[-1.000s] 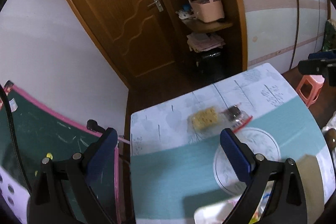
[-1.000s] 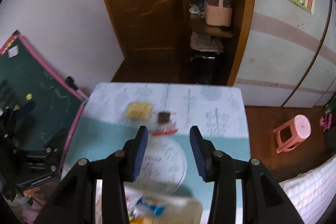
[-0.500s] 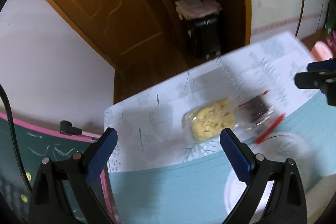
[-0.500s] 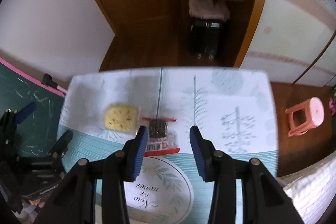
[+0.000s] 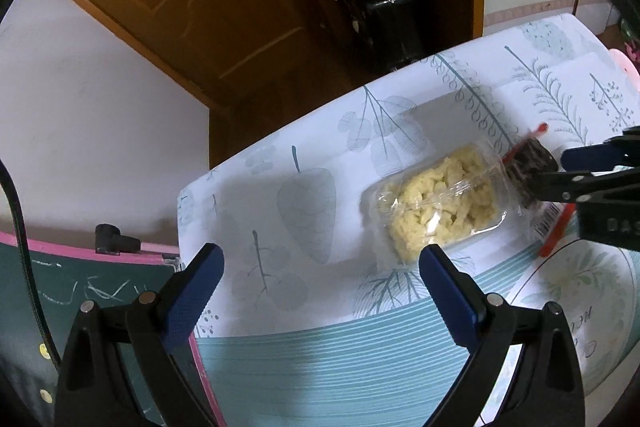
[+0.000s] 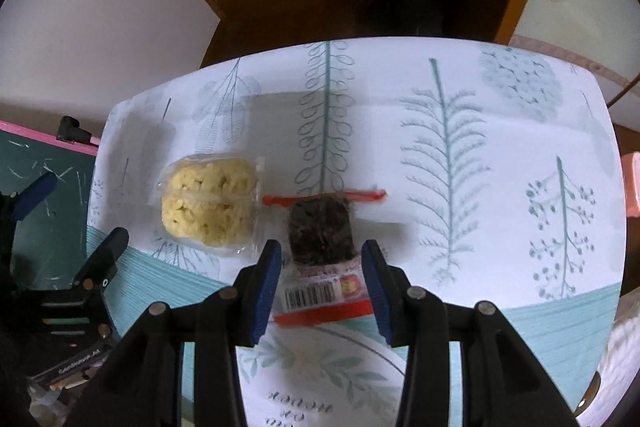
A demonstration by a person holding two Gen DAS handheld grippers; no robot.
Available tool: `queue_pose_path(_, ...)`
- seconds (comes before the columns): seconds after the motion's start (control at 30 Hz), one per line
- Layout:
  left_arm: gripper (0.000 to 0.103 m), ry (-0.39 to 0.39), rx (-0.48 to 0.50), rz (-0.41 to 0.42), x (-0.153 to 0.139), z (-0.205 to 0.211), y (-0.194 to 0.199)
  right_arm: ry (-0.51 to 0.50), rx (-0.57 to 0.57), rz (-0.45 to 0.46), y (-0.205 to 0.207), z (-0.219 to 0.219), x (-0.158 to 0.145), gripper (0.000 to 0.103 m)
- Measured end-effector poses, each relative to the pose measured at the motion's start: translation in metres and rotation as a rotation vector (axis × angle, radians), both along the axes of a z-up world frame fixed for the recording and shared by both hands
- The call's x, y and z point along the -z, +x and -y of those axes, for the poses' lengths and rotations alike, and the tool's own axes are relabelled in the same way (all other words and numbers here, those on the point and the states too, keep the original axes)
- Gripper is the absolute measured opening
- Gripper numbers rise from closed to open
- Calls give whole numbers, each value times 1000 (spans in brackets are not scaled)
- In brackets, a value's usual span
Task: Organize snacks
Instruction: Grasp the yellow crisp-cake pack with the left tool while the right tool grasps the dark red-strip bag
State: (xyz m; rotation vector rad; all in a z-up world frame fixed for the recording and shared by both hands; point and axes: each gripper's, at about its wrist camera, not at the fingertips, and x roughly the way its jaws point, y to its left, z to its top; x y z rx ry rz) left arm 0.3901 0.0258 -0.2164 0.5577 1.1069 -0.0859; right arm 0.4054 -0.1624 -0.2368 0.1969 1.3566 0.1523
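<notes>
A clear pack of yellow snack (image 5: 440, 211) (image 6: 210, 205) lies on the leaf-patterned table. Right of it lies a dark snack in a clear pack with red edges (image 6: 322, 233) (image 5: 528, 163). My right gripper (image 6: 322, 259) is open, its fingers on either side of the dark pack's near end, low over it. It enters the left wrist view from the right (image 5: 592, 163). My left gripper (image 5: 320, 267) is open and empty, above the table's left part, its right finger (image 5: 448, 291) just short of the yellow pack.
A white round plate with leaf print and lettering (image 6: 320, 379) (image 5: 580, 299) sits nearest me. A green chalkboard with pink frame (image 5: 60, 291) stands left of the table. A pink stool (image 6: 632, 183) is at the right. Door and shelves stand behind.
Both grippers have moved forward and down toward the snacks. The right gripper's fingers now straddle the dark pack. The left gripper has closed in on the yellow pack.
</notes>
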Motion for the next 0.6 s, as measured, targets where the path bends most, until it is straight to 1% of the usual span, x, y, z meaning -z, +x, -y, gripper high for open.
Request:
queue_pose_path(0.1, 98, 17, 30, -6, 5, 4, 0, -22, 0, -41, 5, -6, 14, 43)
queue_pose_path(0.13, 98, 24, 44, -7, 7, 6, 0, -38, -5, -10, 4, -8, 11, 45)
queue_pose_path(0.2, 98, 33, 65, -10, 9, 10, -1, -72, -18, 7, 5, -12, 12, 45)
queue_pose_path(0.3, 98, 42, 97, -12, 10, 15, -1, -74, -24, 22, 4, -8, 12, 43)
queue_pose_path(0.37, 98, 44, 119, -16, 11, 19, 0, -79, -17, 17, 0, 1, 11, 34)
queue_pose_path(0.4, 98, 47, 129, -16, 12, 22, 1, -60, -13, 9, -1, 6, 11, 27)
queue_pose_path(0.43, 98, 47, 142, -17, 13, 25, 2, -26, -8, -9, -3, 13, 12, 13)
queue_pose_path(0.5, 98, 53, 164, -23, 16, 30, 5, 8, 10, -29, -10, 28, 14, 6)
queue_pose_path(0.6, 98, 68, 208, -35, 23, 42, 8, 47, 24, -30, -19, 48, 15, 4)
